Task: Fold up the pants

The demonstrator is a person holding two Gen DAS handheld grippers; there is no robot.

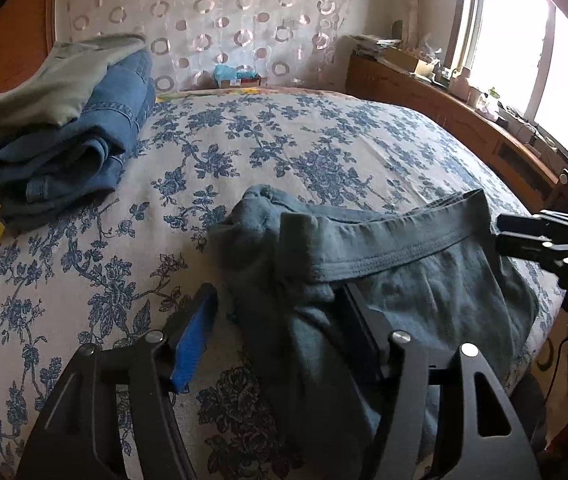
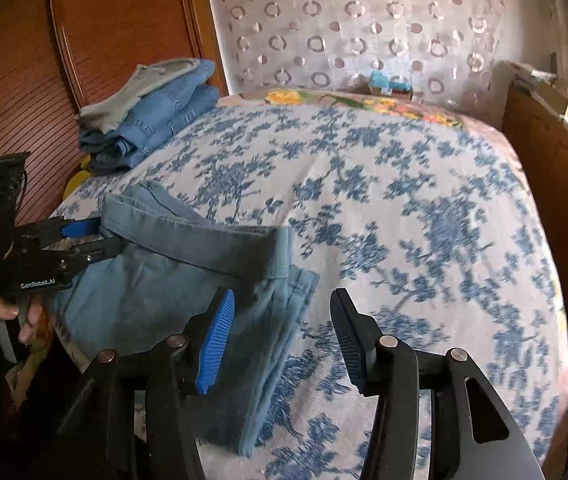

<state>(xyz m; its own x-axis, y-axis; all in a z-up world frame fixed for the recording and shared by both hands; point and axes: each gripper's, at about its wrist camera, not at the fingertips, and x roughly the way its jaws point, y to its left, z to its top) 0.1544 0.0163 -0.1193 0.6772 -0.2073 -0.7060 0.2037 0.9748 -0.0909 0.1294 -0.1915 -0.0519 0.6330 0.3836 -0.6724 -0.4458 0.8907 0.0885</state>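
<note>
Folded pants lying on the bed

The soft grey-blue cotton pants (image 2: 187, 280) lie on the flowery blue-and-white bedspread (image 2: 424, 208), between both grippers. Right gripper (image 2: 281, 340) is apart, holding nothing; left gripper (image 1: 279, 320) is apart too, probably letting go.

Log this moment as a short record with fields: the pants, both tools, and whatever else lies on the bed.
pants: grey-blue, partly folded, on the near side of the floral bed cover
waistband: on top, running between the two tools
left tool: open; fabric draped over one finger, blue pad clear of it
right tool: open, at the pants' other edge, gripping nothing
also on bed: stack of folded clothes, jeans under a pale garment, far left corner
</note>
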